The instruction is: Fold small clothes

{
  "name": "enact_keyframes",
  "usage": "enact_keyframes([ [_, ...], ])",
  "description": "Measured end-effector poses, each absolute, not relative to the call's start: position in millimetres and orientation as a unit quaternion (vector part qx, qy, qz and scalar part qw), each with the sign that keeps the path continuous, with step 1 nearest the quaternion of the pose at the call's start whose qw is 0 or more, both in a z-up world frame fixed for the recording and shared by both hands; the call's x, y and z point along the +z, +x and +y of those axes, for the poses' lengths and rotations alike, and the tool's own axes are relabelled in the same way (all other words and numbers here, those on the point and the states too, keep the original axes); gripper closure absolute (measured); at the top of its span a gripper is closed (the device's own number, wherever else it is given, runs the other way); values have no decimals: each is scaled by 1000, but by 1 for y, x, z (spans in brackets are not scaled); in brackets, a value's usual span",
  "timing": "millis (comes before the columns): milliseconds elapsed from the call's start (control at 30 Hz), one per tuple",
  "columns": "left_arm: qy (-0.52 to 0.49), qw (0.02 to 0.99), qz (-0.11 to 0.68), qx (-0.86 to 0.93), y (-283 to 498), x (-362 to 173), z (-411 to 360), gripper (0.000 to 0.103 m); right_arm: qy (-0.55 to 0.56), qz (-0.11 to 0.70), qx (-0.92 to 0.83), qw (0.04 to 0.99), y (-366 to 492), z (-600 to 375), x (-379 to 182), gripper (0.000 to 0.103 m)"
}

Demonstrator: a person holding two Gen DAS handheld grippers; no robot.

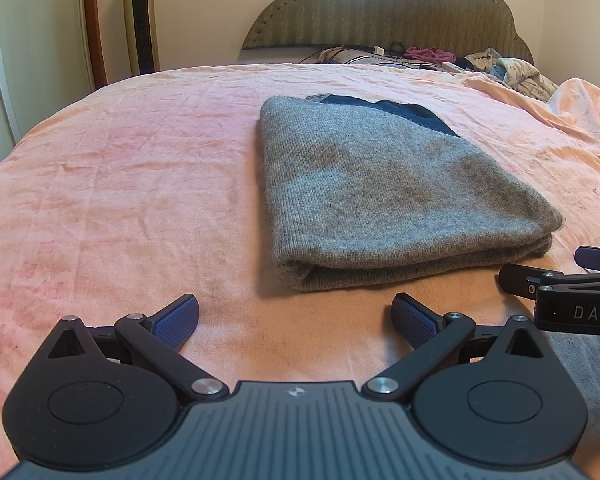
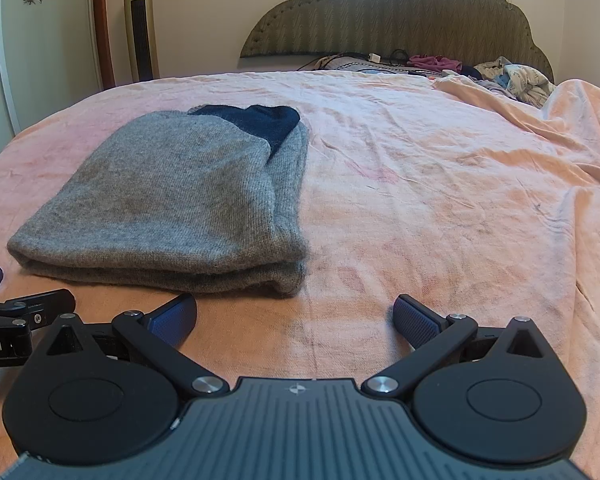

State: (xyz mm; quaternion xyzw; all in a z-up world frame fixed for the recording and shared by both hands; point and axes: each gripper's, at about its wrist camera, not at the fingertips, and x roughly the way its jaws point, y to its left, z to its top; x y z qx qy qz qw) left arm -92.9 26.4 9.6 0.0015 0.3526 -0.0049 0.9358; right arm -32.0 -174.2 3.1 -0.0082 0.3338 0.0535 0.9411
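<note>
A grey knit garment with a dark blue part at its far end lies folded into a thick rectangle on the pink bedspread. It also shows in the right wrist view, left of centre. My left gripper is open and empty, just short of the garment's near edge. My right gripper is open and empty, near the garment's near right corner. The right gripper shows at the right edge of the left wrist view; the left gripper shows at the left edge of the right wrist view.
A padded headboard stands at the far end of the bed. Loose clothes and cables lie by it. A tower fan stands at the back left. The bedspread bunches up at the right.
</note>
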Motion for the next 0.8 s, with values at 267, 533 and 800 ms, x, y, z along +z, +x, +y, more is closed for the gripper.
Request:
enact_keyframes([
  [267,-1,936,351,-6,-94,10,27,0,-8,334,53,941,-32,-174,3,0],
  [533,-2,936,351,-6,-94,11,27,0,-8,333,53,941,-33,-174,3,0],
  [800,-3,936,351,-7,-94,10,27,0,-8,333,53,941,-32,-174,3,0],
])
